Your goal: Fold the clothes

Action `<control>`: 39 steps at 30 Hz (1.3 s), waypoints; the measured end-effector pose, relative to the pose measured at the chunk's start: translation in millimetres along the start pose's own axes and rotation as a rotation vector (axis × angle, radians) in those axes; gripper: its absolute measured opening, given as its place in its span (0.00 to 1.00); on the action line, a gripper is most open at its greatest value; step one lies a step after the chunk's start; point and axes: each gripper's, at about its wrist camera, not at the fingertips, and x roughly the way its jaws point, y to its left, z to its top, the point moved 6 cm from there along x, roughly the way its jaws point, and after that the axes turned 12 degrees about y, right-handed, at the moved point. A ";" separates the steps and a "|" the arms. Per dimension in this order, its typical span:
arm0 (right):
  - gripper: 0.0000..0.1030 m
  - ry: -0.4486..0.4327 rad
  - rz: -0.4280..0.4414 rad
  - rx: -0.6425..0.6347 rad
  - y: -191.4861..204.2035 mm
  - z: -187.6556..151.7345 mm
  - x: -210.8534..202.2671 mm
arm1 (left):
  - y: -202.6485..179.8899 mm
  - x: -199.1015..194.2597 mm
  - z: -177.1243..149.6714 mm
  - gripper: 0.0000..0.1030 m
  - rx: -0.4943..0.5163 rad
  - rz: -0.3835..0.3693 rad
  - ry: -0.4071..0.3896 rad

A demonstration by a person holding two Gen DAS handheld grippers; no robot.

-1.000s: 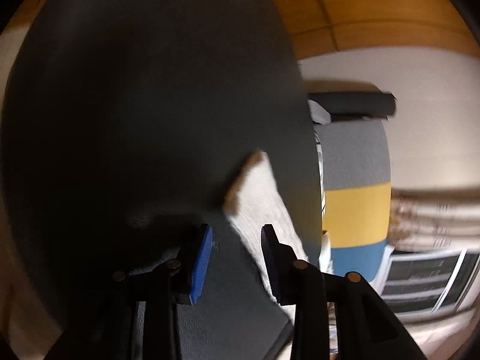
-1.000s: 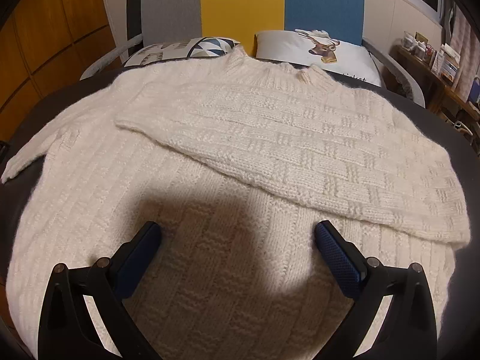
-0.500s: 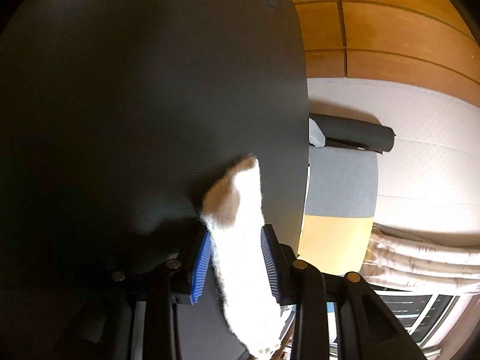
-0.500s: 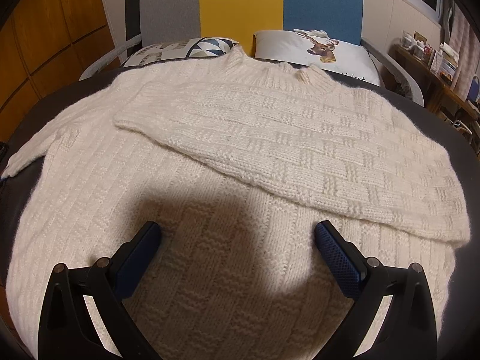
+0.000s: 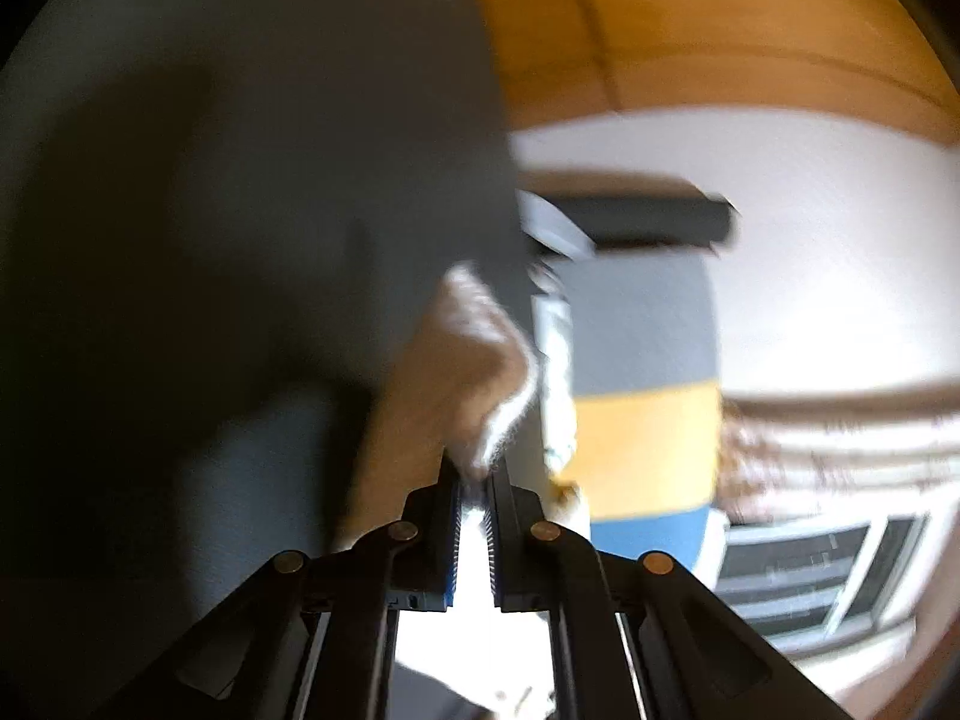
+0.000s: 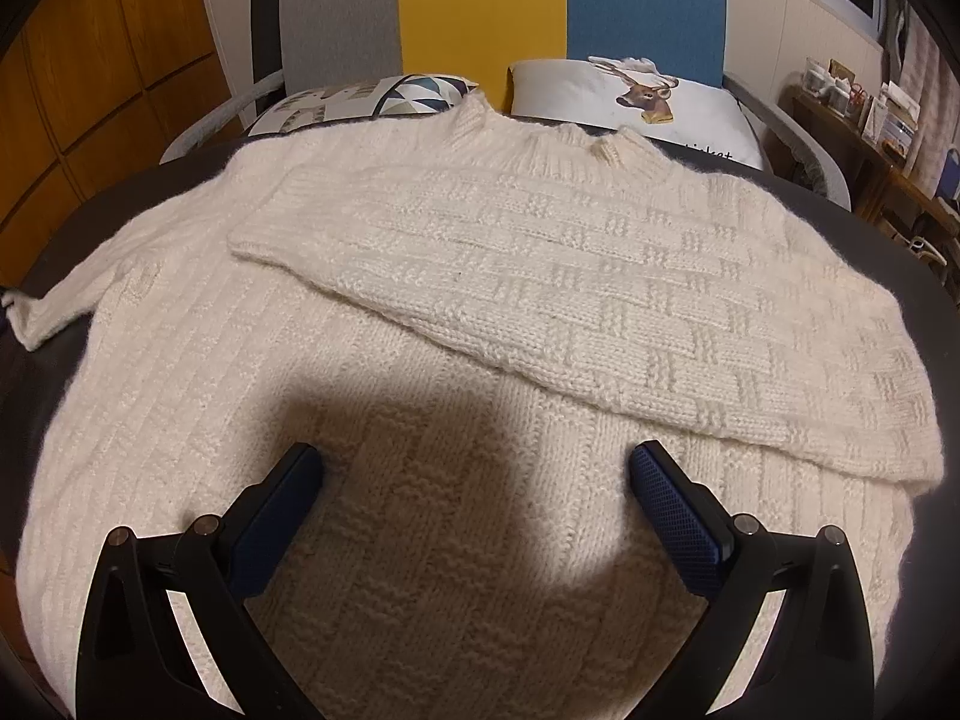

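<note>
A cream knitted sweater lies flat on a dark round table. Its right sleeve is folded across the chest. The left sleeve trails off toward the table's left edge. My right gripper hovers open over the sweater's lower body, holding nothing. In the blurred left wrist view my left gripper is shut on the cuff of the left sleeve, which bunches up just beyond the fingertips.
Behind the table stands a sofa with grey, yellow and blue panels and two cushions. Wooden cabinets are on the left. A cluttered shelf is at the right. The dark table fills the left wrist view's left side.
My left gripper moved onto the sleeve cuff and closed on it; the cuff now bunches and lifts. The right gripper and the rest of the sweater stayed still.
</note>
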 end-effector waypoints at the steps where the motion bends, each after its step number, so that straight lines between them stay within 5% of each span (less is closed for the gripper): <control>1: 1.00 0.000 0.002 0.001 0.0 0.0 -0.1 | -15.6 7.3 -5.8 0.05 0.033 -0.018 0.018; 12: 1.00 -0.048 0.085 0.061 -8.7 -1.3 -19.9 | -176.7 172.2 -171.4 0.05 0.373 -0.117 0.407; 20: 1.00 -0.135 0.091 0.122 -44.4 -25.1 -61.6 | -184.2 227.5 -347.5 0.05 0.495 -0.084 0.648; 26: 1.00 -0.173 0.088 0.196 -73.6 -47.4 -81.8 | -191.3 257.9 -444.8 0.05 0.615 -0.070 0.801; 33: 1.00 -0.164 0.100 0.301 -101.6 -73.6 -83.5 | -163.6 283.5 -482.0 0.07 0.679 0.056 0.891; 35: 1.00 -0.154 0.125 0.330 -104.9 -79.5 -78.0 | -156.3 285.4 -476.7 0.17 0.670 0.080 0.895; 39: 1.00 -0.143 0.163 0.352 -106.7 -84.3 -69.1 | -147.1 273.9 -460.2 0.21 0.633 0.069 0.895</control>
